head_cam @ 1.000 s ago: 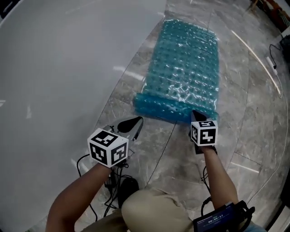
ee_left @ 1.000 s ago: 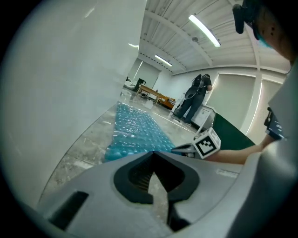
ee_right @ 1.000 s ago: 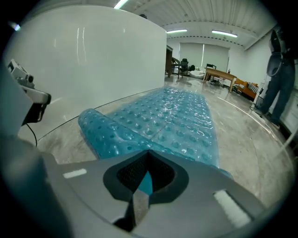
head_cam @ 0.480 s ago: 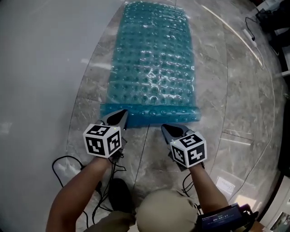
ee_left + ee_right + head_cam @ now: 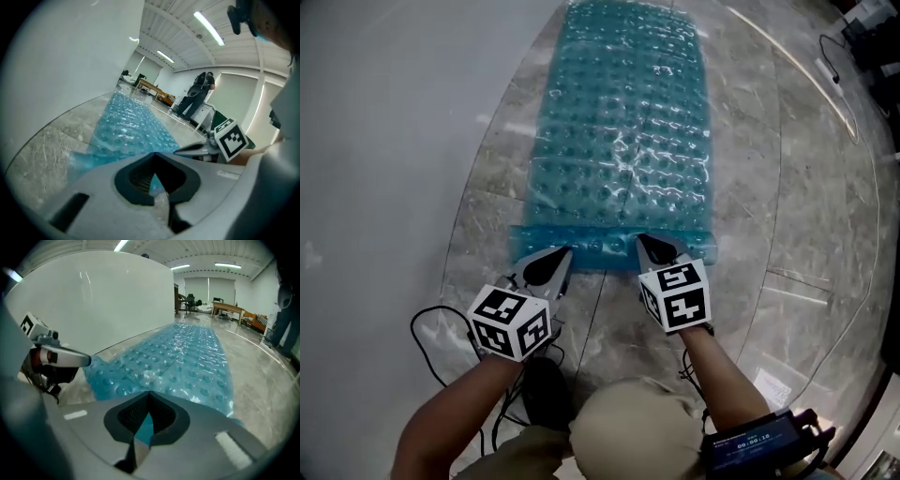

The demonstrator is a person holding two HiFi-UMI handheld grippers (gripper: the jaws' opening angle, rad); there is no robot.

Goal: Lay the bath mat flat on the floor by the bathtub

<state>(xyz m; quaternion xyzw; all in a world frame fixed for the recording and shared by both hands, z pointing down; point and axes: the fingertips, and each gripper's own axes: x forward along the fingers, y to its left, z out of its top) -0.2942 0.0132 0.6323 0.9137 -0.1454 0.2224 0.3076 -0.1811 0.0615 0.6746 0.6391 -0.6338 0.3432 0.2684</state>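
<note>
Bath mat (image 5: pixel 619 141), blue and see-through with rows of raised bubbles, lies stretched out on the grey marble floor (image 5: pixel 797 197). Its long left side runs close beside the curved white wall of the bathtub (image 5: pixel 384 112). It reaches from the near middle of the scene away to the far edge. Most of it lies flat and glossy, with a few shallow wrinkles across the middle. The near end forms a narrow strip that looks folded or slightly raised.

Both tools meet that near strip. The left gripper (image 5: pixel 566 252) has its jaws clenched together, and its tip sits at the strip's near edge, a little in from the left corner. In its own view blue mat and bare marble show just past the closed tip; whether it pinches any of the mat I cannot tell. The right gripper (image 5: pixel 646 242) is also clenched, with its tip over the strip, right of centre. In its view solid blue fills the slit between the pads, so it appears to grasp the mat's edge.

Black cables (image 5: pixel 431 330) trail on the floor near the left arm. A person (image 5: pixel 199 93) stands far across the room.
</note>
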